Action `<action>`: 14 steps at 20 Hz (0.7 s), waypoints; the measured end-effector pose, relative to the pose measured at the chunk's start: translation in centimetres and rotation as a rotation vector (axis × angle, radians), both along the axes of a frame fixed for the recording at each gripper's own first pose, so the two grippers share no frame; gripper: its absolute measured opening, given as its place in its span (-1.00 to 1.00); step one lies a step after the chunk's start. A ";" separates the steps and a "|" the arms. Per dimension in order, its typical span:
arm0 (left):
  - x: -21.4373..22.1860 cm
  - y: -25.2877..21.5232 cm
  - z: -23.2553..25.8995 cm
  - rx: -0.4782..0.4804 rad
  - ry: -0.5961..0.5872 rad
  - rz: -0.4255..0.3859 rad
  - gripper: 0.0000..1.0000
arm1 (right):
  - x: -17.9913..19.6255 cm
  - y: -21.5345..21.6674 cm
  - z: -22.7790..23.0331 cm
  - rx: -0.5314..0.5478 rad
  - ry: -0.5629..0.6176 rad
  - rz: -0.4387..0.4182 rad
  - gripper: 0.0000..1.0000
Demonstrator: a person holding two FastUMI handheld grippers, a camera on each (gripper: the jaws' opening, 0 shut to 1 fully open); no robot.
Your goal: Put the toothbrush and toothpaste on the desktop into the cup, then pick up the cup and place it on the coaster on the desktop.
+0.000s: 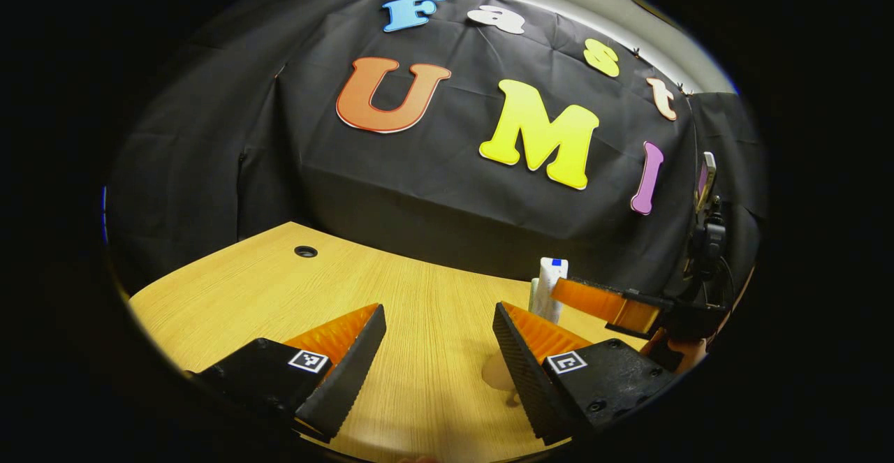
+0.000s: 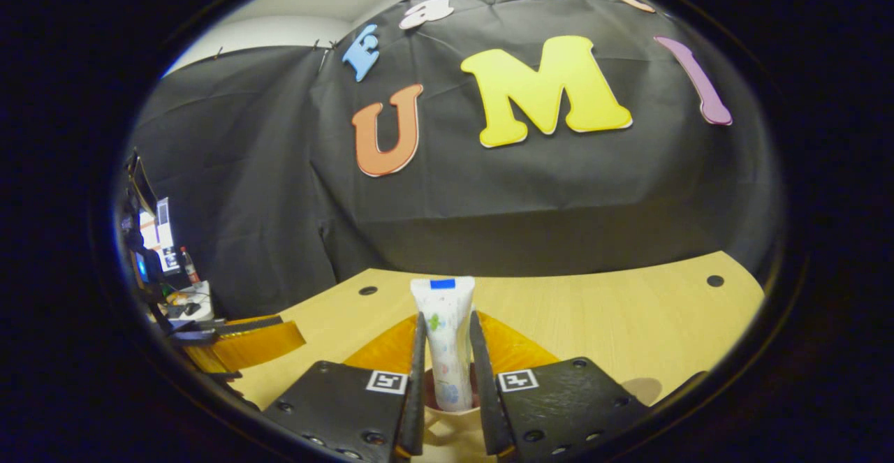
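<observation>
One toothpaste point(image 2: 444, 341) clamped in right gripper point(image 2: 447, 351), left gripper point(image 1: 436, 362) spread

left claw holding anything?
No. In the left gripper view the left claw is wide open over bare desk, nothing between its fingers.

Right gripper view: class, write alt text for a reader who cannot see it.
The right hand-held gripper grips an upright white toothpaste tube between both fingers, above a beige cup. A wooden desktop lies beyond, with the left hand-held gripper at the left.
</observation>
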State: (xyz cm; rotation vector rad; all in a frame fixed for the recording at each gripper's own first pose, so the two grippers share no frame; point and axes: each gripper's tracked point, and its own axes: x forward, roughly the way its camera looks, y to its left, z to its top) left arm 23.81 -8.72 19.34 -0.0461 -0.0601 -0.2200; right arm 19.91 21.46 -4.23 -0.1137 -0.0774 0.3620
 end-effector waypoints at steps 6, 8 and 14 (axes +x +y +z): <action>-0.7 -1.8 0.2 0.020 0.017 -0.048 0.95 | -2.1 -3.3 2.6 -0.014 -0.065 -0.089 0.95; -0.7 -3.0 -0.1 0.040 0.042 -0.082 0.94 | -2.9 -5.4 3.4 -0.015 -0.076 -0.131 0.84; -0.6 -7.6 -2.0 0.102 0.171 -0.177 0.95 | -5.9 -11.9 3.8 -0.043 -0.070 -0.249 0.92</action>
